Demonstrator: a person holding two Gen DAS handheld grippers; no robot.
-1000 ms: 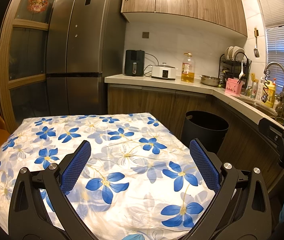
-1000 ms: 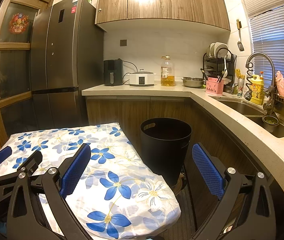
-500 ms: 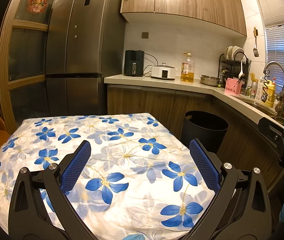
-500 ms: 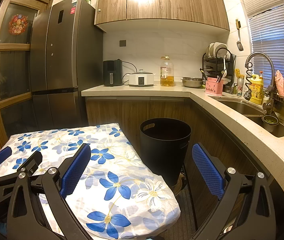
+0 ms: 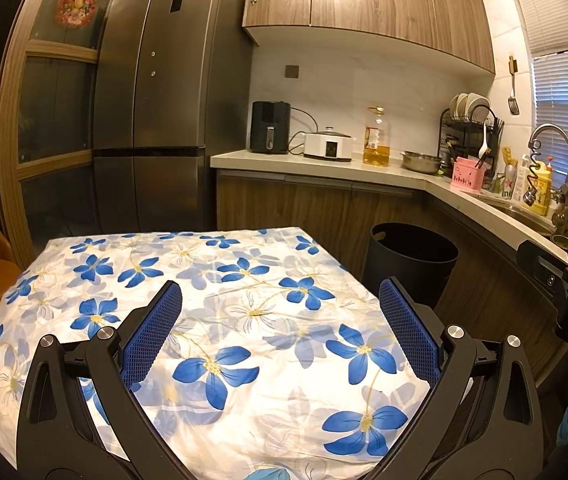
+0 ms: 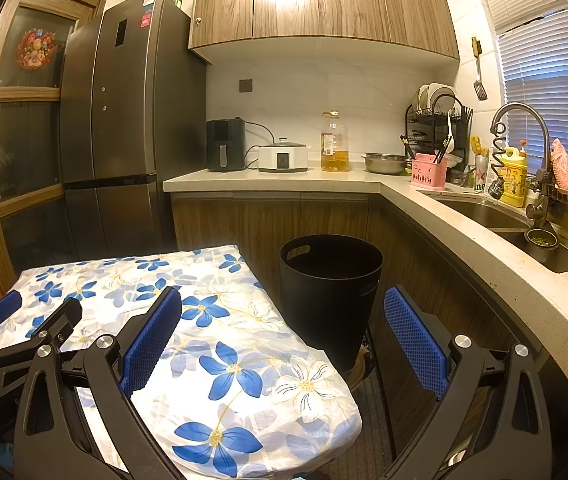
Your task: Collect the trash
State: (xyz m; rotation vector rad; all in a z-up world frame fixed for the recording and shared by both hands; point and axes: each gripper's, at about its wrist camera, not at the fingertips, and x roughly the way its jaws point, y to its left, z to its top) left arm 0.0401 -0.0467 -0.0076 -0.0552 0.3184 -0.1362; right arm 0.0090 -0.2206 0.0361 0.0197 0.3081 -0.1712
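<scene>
A: What do I have in front of me, biggest first?

B: From my seat I see the grey refrigerator point(image 5: 155, 120) at the back left; then the L-shaped countertop point(image 6: 424, 196) running along the wall and round to the sink point(image 6: 484, 212); then the table under a cloth with blue flowers point(image 5: 211, 320), right below both tools.

A: And the bin?

B: The black trash bin point(image 6: 330, 296) stands on the floor between the table's far right corner and the cabinet doors; its mouth is open and dark, I cannot tell what lies inside; I see no loose trash on the cloth.

A: My claws?

B: My left gripper point(image 5: 279, 328) hangs over the middle of the cloth, released, jaws spread wide with nothing between the blue pads point(image 5: 151, 332); my right gripper point(image 6: 284, 336) sits over the table's right edge, equally released and empty, the bin showing through its gap.

A: Smaller things?

B: On the counter: a black air fryer point(image 6: 225, 144), a white cooker point(image 6: 283, 157), an oil bottle point(image 6: 334, 142), a steel bowl point(image 6: 384, 162), a pink utensil caddy point(image 6: 430, 171).
</scene>
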